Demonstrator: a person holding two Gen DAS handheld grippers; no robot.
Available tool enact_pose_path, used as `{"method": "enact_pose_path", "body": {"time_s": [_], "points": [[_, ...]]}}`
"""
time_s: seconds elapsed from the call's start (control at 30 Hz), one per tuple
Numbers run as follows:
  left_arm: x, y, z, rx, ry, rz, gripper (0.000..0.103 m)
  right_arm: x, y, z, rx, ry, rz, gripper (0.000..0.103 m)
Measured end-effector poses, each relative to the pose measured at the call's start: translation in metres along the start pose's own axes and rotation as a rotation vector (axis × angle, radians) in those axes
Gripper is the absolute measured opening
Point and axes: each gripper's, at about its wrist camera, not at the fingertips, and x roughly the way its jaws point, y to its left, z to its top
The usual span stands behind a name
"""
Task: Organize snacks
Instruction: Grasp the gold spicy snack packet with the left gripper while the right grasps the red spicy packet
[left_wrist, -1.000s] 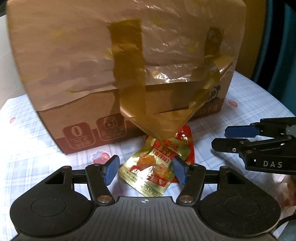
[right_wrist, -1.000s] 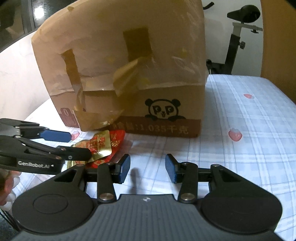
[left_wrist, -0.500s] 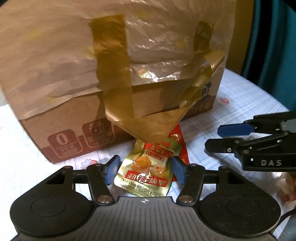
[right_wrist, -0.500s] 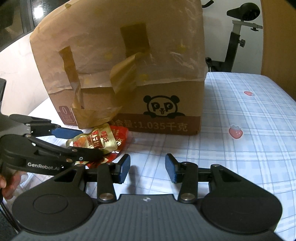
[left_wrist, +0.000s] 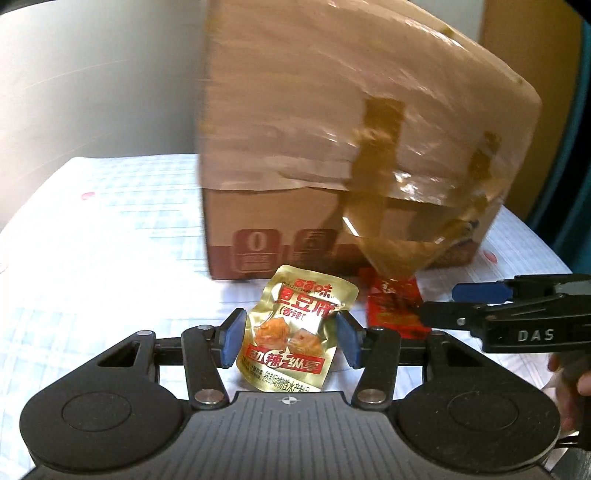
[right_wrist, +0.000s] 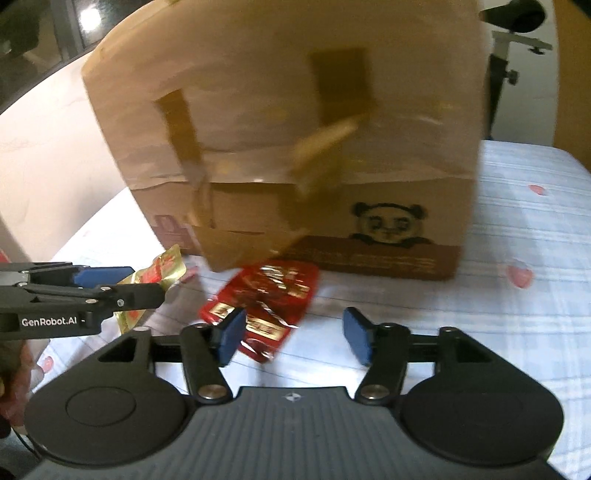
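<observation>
A gold snack packet (left_wrist: 291, 332) stands between the pads of my left gripper (left_wrist: 290, 341), which is shut on its sides. The right wrist view shows this gold packet (right_wrist: 162, 269) held clear of the cloth by the left gripper (right_wrist: 147, 283). A red snack packet (right_wrist: 266, 295) lies flat on the tablecloth before the cardboard box (right_wrist: 295, 129). My right gripper (right_wrist: 295, 336) hangs over the red packet's near end. Its jaws are opening and do not press on it. In the left wrist view the right gripper (left_wrist: 439, 303) reaches in beside the red packet (left_wrist: 391, 306).
The taped box (left_wrist: 351, 147) with a loose brown tape flap fills the back of the table. A checked tablecloth (right_wrist: 498, 295) with strawberry prints covers the table. An exercise bike (right_wrist: 517, 22) stands behind. A hand (left_wrist: 576, 376) holds the right gripper's handle.
The left gripper closed on the gold packet and carried it off the red one, towards the left. The right gripper's jaws went from nearly shut to wide apart.
</observation>
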Motion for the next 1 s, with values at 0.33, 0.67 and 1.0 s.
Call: {"method": "enact_pose_path", "body": {"time_s": [0.33,0.67,1.0], "points": [[-0.013,0.015,-0.005,-0.047,-0.01,0.028,0.056,0.049,0.033,0.023,-0.039,0.076,-0.096,0.083],[-0.018,0.009,-0.006,-0.043,-0.015,0.022,0.056,0.047,0.038,0.013,-0.146,0.056,-0.135,0.071],[-0.024,0.008,-0.004,-0.037,-0.021,0.015,0.056,0.008,0.032,-0.006,-0.158,0.027,-0.103,0.06]]}}
